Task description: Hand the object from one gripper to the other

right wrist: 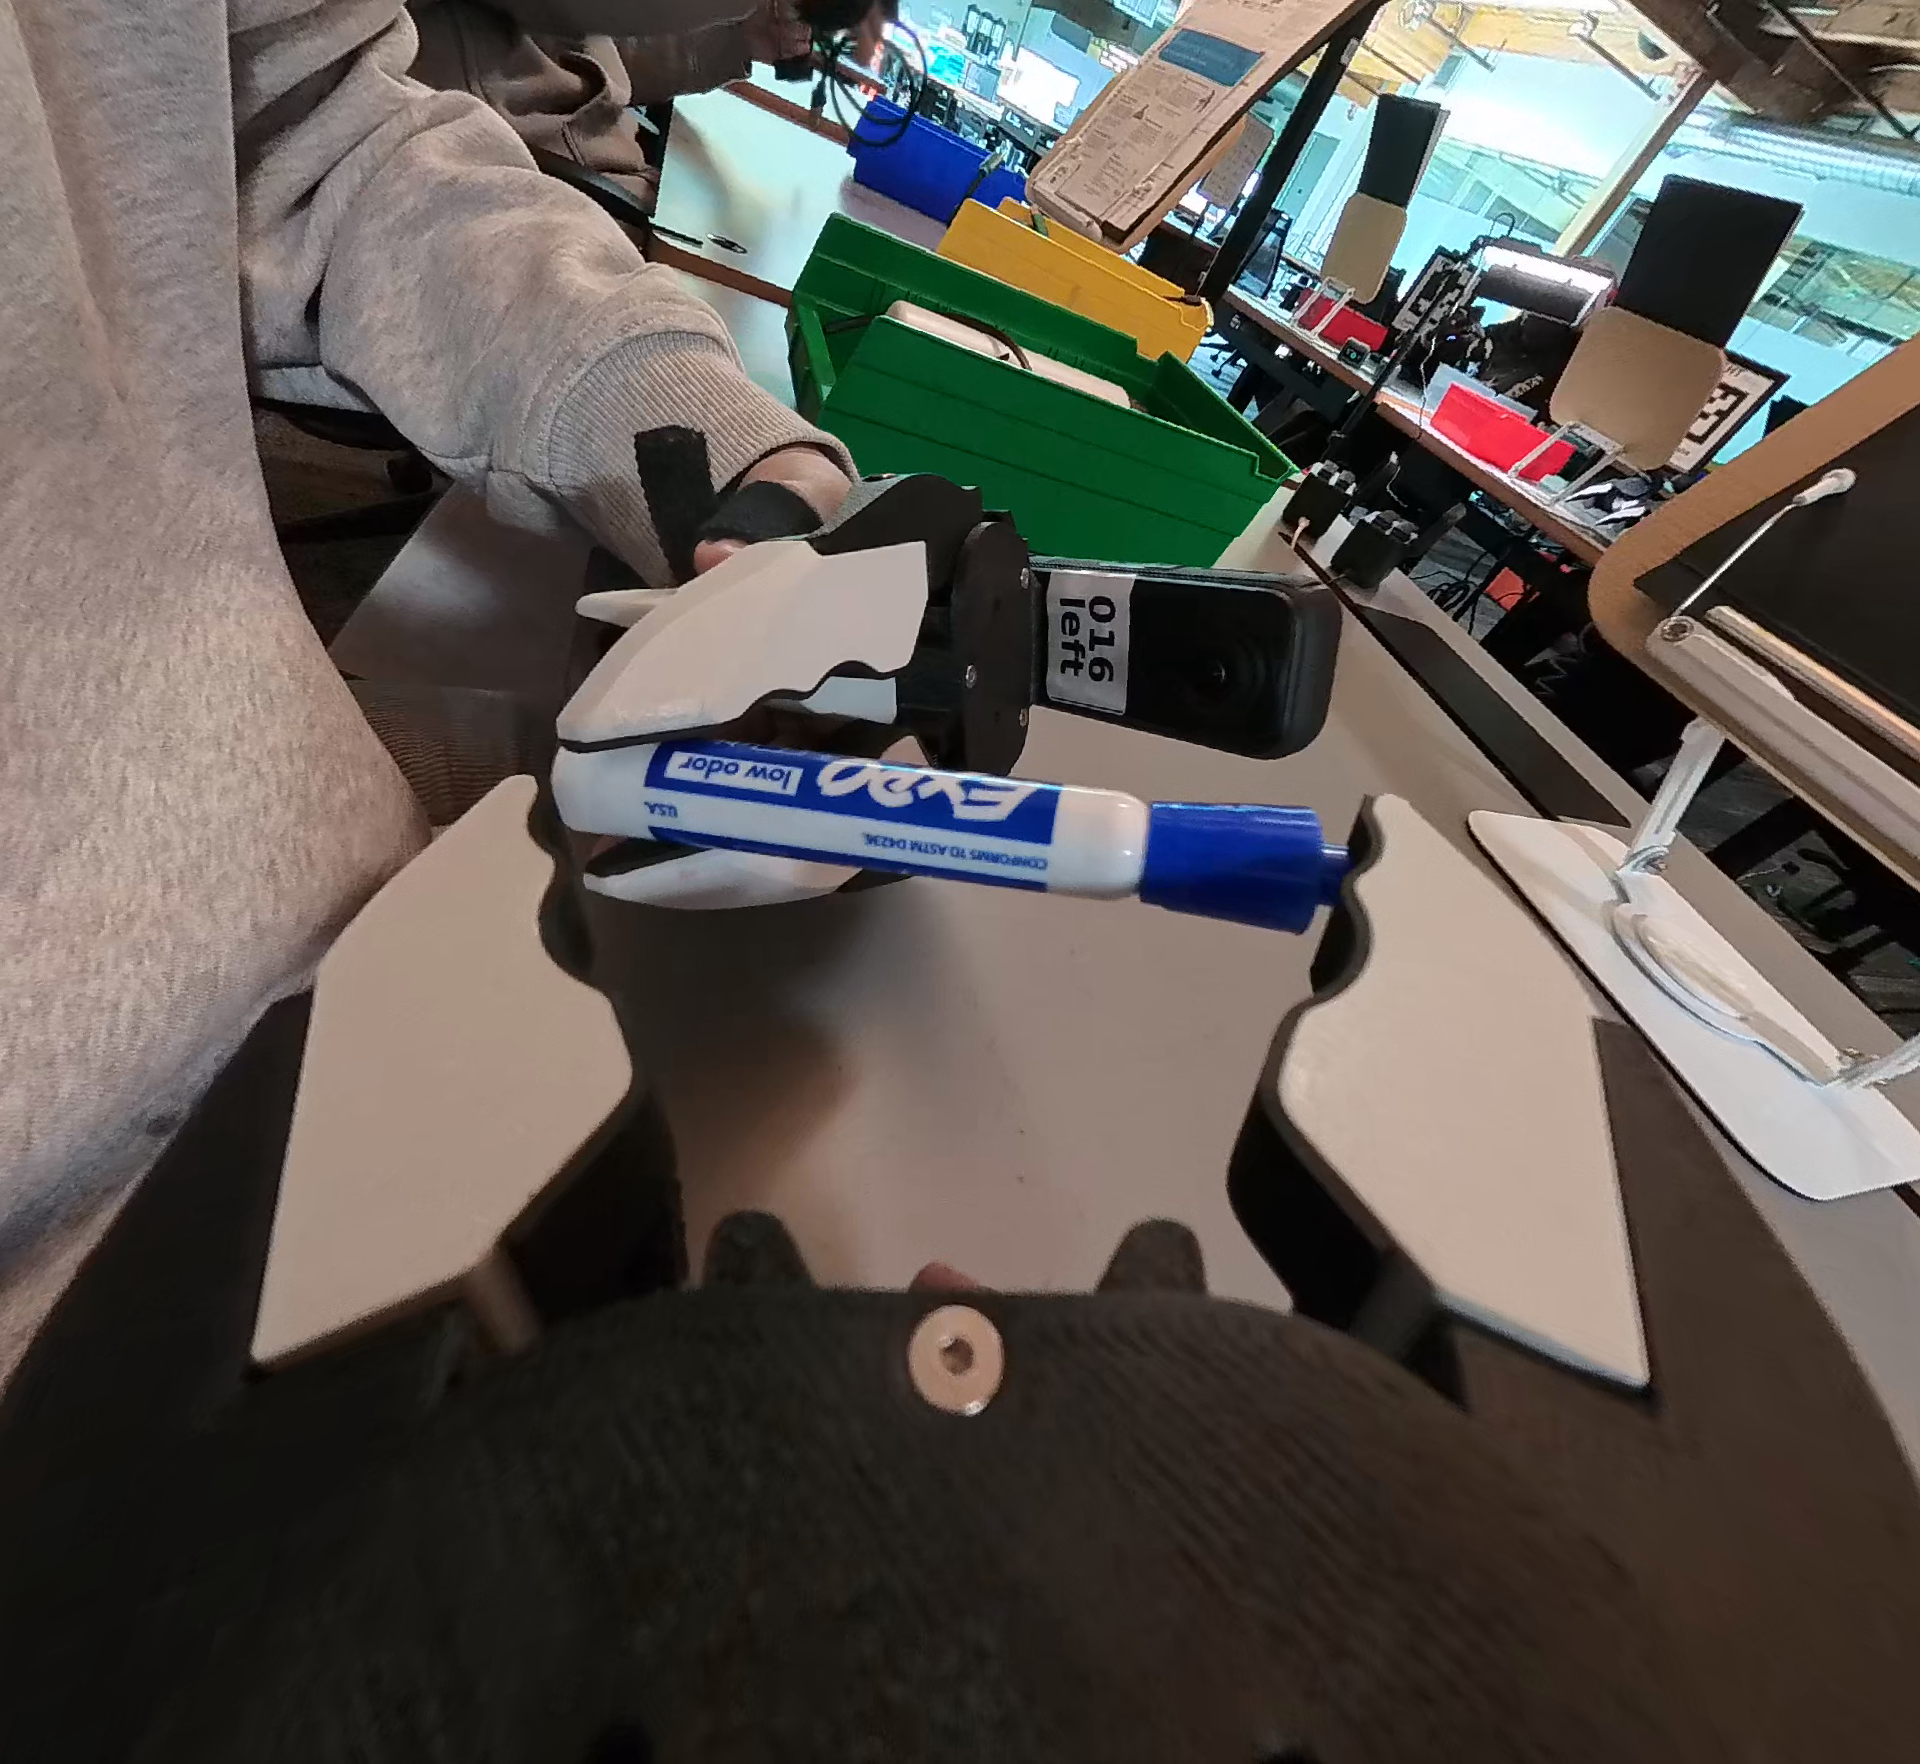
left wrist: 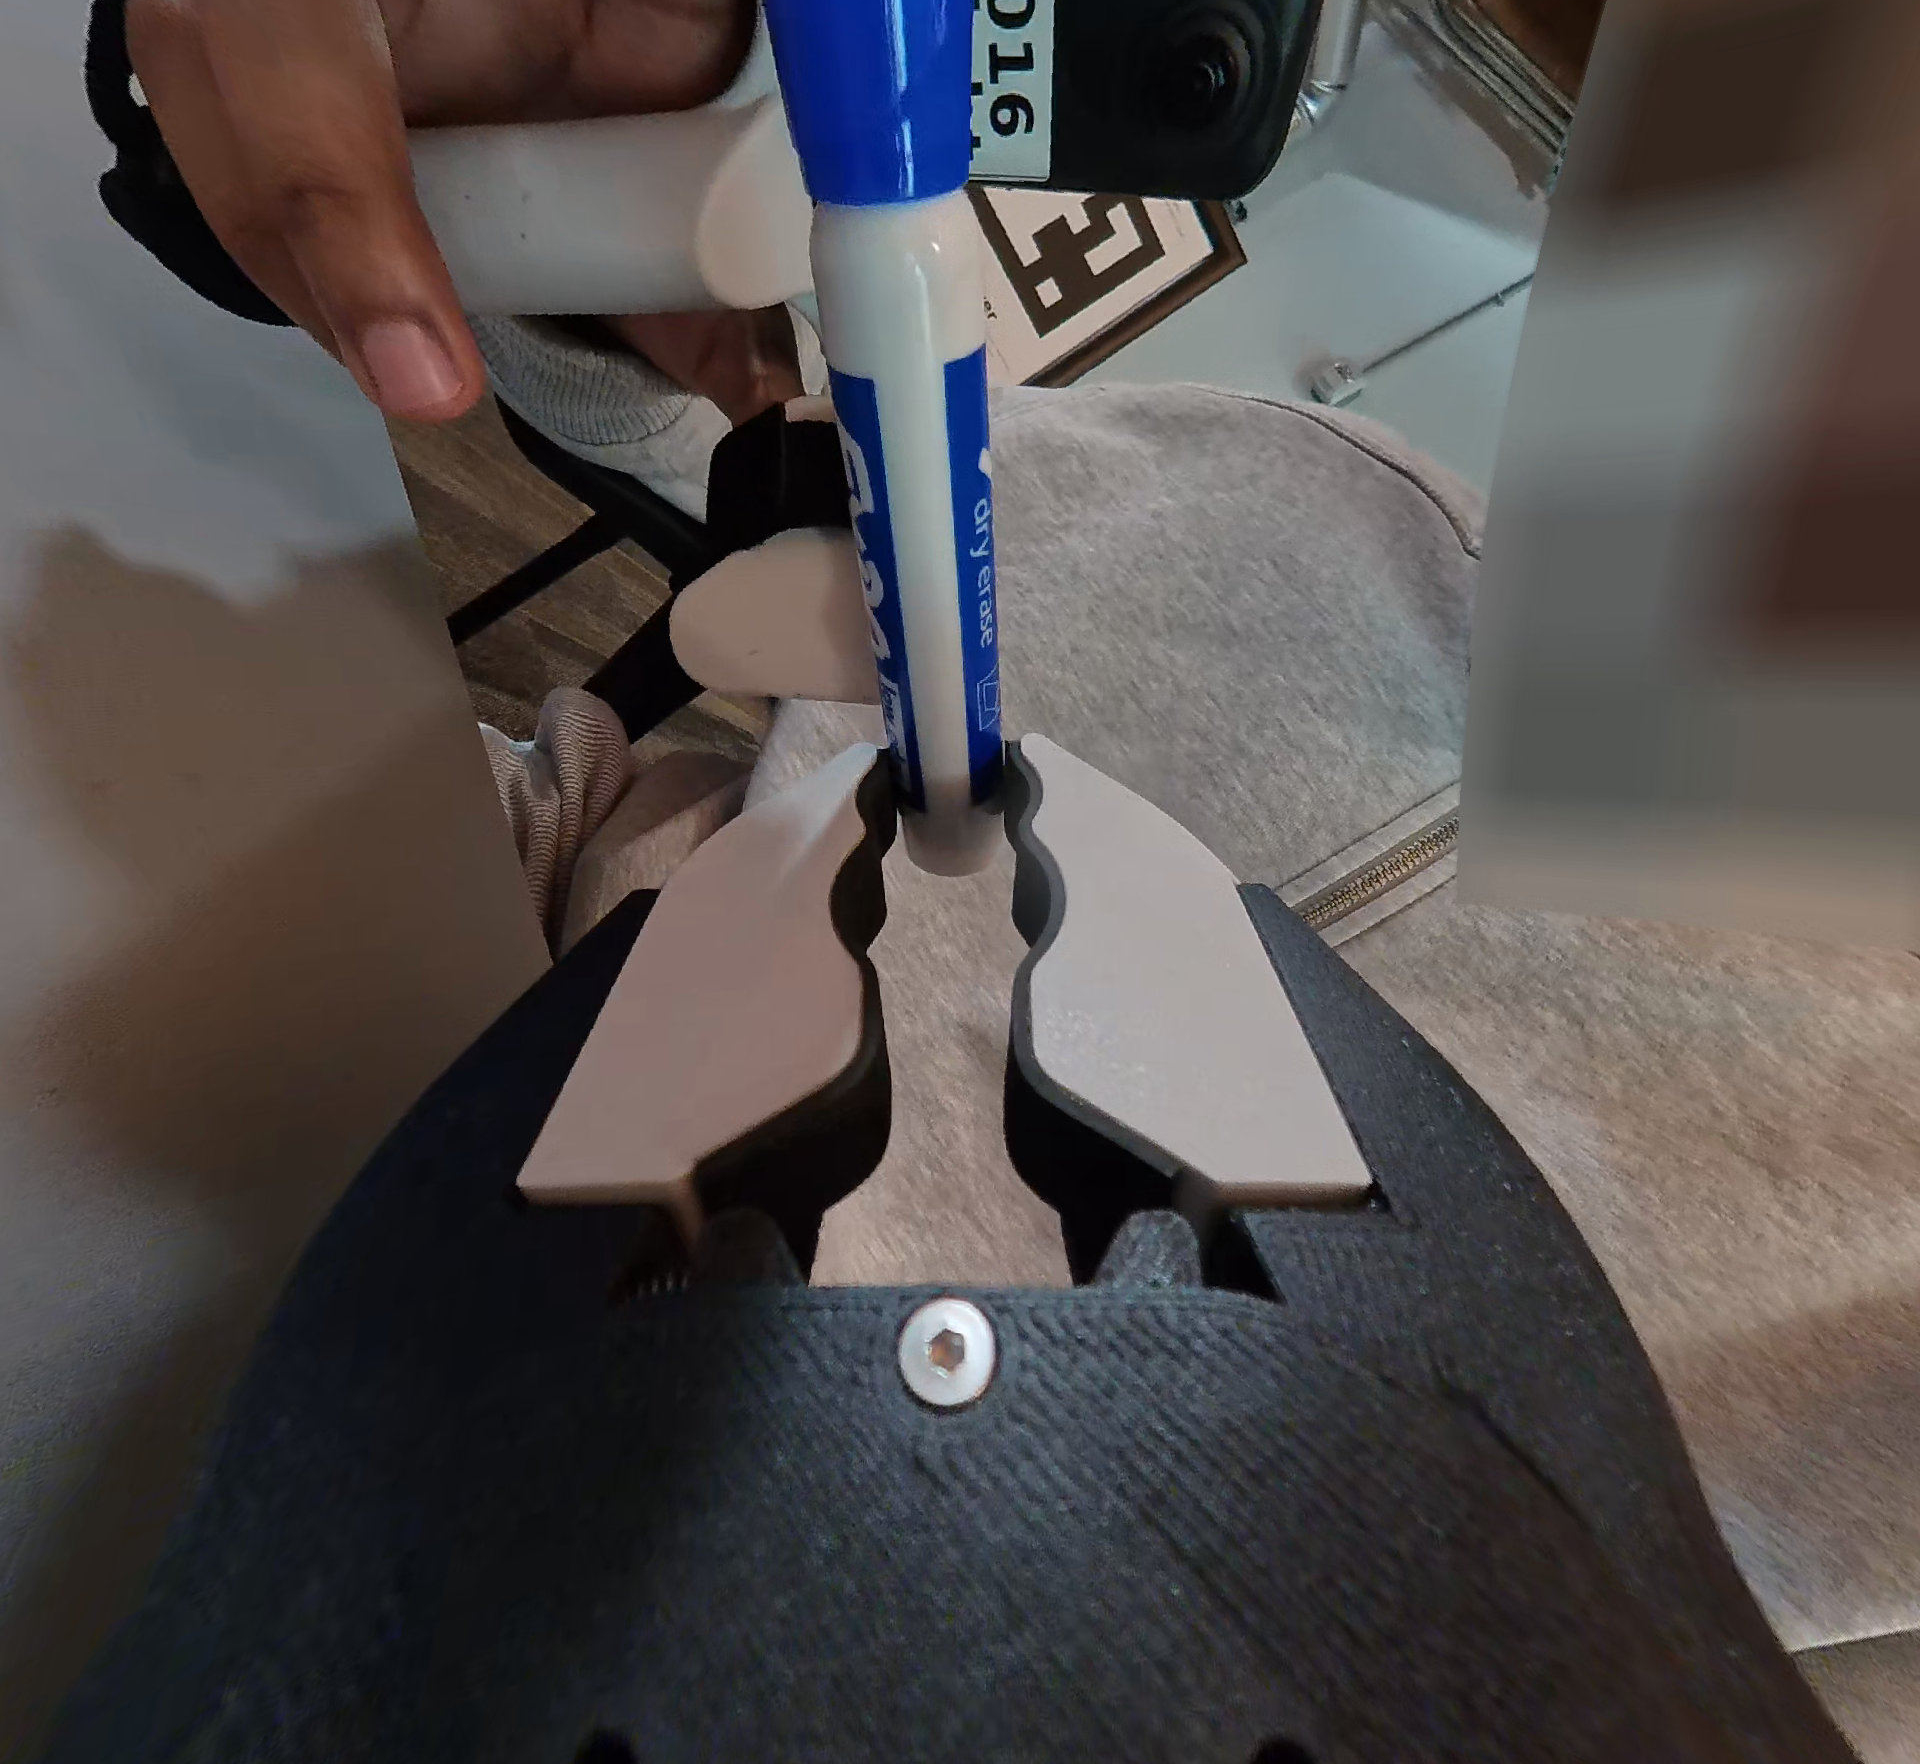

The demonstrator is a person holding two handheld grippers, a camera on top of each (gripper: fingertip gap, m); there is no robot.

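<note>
Along the far side of the counter (right wrist: 935, 1039) sit green bins (right wrist: 1039, 426), with a yellow bin (right wrist: 1070, 270) and a blue bin (right wrist: 904, 145) behind them, and a white stand (right wrist: 1662, 966) holds up a dark board at the right edge. A person in a grey hoodie (right wrist: 260, 312) fills the near left side.

The marker (right wrist: 935, 821) — white barrel, blue cap — is up in the air above the counter, touching nothing below. The left hand-held gripper (left wrist: 951, 779) has closed narrowly on the barrel's butt end, its pale fingers (left wrist: 1122, 966) pinching either side. The right hand-held gripper (right wrist: 951, 841) is spread wide, and the marker lies crosswise between its tips; the cap's end is right at one fingertip (right wrist: 1434, 966), though I cannot tell if it touches. From the left wrist view, the right one's fingers sit on either side of the barrel, with a hand (left wrist: 343, 156) on its white handle.

Below the marker the counter is bare — the bins and stand are well apart from it.
</note>
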